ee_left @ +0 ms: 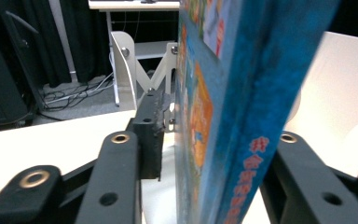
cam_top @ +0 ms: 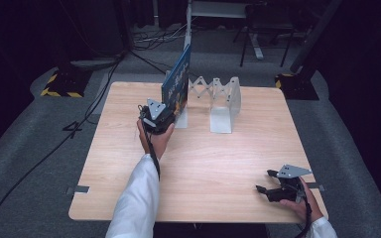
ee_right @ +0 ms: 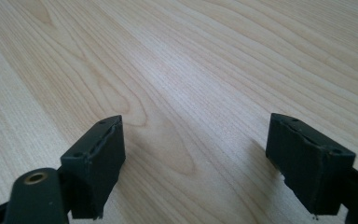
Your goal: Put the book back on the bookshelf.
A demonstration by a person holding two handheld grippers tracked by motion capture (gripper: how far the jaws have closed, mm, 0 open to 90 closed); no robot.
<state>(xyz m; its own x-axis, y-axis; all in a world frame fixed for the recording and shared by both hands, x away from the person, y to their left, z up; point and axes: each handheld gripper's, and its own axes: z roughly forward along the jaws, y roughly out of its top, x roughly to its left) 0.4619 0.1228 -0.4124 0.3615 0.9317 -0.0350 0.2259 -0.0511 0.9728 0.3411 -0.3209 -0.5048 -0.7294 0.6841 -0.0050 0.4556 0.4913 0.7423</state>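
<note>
The left gripper stands open around the upright book, pads clear. A white folding rack flanks it. The book's top is cut off in the left gripper view; the right gripper gapes empty.

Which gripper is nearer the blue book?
Left. The left gripper is at the blue book, which stands between its parted jaws by the white rack. The right gripper sits open at the table's near right corner, far from it.

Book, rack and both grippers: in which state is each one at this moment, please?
Book: upright, leaning against the left end plate of the rack.
Rack: stretched out on the table, no book between its plates.
Left gripper: open around the book, a gap at the left pad.
Right gripper: open, nothing between its jaws, low over the table.
</note>
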